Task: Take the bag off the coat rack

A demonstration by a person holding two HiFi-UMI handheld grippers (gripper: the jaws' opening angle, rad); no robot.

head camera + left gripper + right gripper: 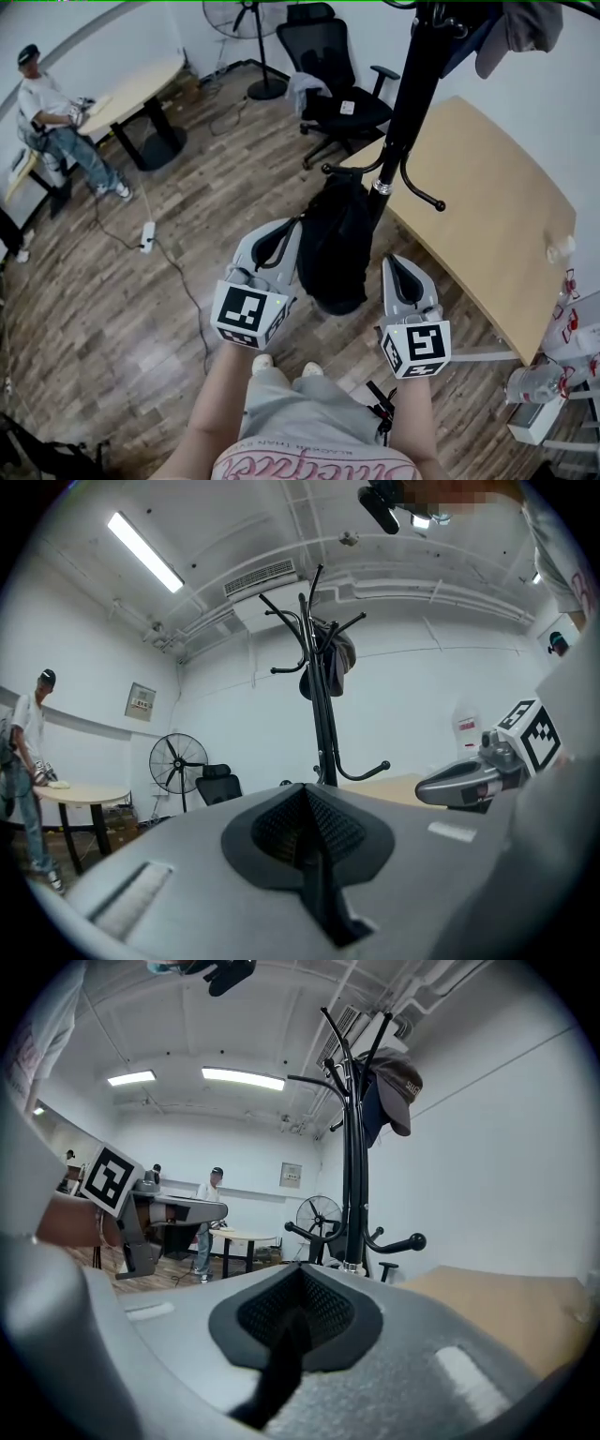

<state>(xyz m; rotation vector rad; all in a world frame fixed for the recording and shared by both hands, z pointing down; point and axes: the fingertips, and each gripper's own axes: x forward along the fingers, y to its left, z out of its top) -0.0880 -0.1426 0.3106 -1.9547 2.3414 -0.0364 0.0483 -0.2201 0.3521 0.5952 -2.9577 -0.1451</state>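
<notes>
A black bag (336,246) hangs from a low hook of the black coat rack (405,103), beside the pole. My left gripper (286,227) is just left of the bag and my right gripper (395,260) just right of it, both shut with nothing between the jaws. In the left gripper view the shut jaws (306,791) point level at the coat rack (323,714). The right gripper view shows the same for its jaws (300,1274), with the rack pole (354,1176) close ahead. The bag is hidden in both gripper views. A cap (398,1087) and clothing hang at the rack's top.
A wooden table (487,206) stands right of the rack, with bottles (539,380) at its near end. Behind the rack are an office chair (328,84) and a fan (248,19). A person (47,112) sits at a round table far left. A cable and power strip (147,234) lie on the floor.
</notes>
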